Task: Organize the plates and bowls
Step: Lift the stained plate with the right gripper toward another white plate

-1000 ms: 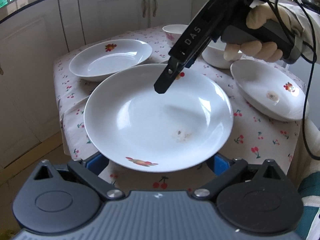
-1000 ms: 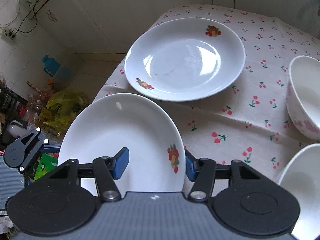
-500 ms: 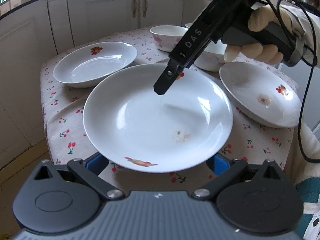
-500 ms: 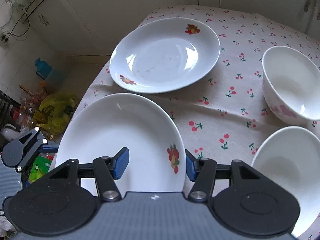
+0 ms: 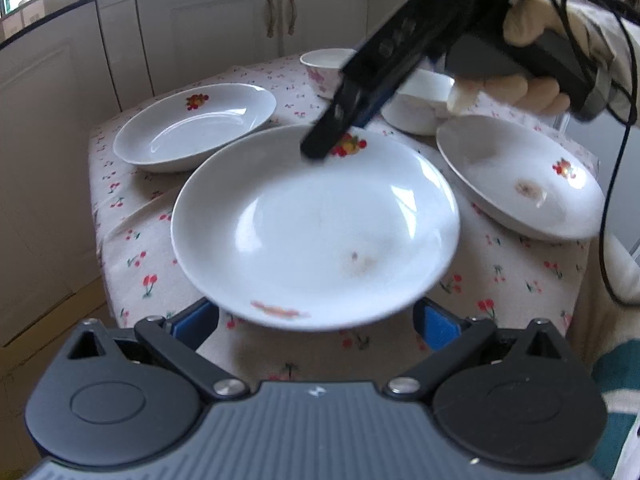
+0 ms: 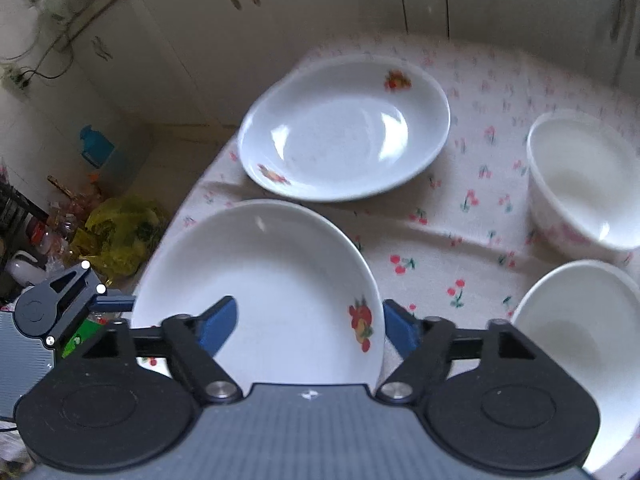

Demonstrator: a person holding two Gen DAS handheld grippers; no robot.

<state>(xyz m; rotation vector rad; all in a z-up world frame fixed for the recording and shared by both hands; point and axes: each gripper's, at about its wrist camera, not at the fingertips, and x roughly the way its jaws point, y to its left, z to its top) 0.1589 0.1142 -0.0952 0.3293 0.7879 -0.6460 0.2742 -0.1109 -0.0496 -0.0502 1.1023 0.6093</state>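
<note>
A white plate with fruit prints is held above the table's near corner. My left gripper has its blue fingers spread wide beneath the plate's near rim. My right gripper straddles the far rim by the fruit print, one finger over the plate and one outside; in the left wrist view its finger reaches down onto that rim. A second plate lies at the far left and a stained plate at the right. Two white bowls stand beyond.
The table carries a cherry-print cloth and stands in front of white cabinets. On the floor to the left lie a yellow bag and a blue bottle. A gloved hand holds the right gripper.
Both grippers and the held plate have shifted over the table; the plate at the far left and the bowls have slid in view. The hold on the plate looks the same.
</note>
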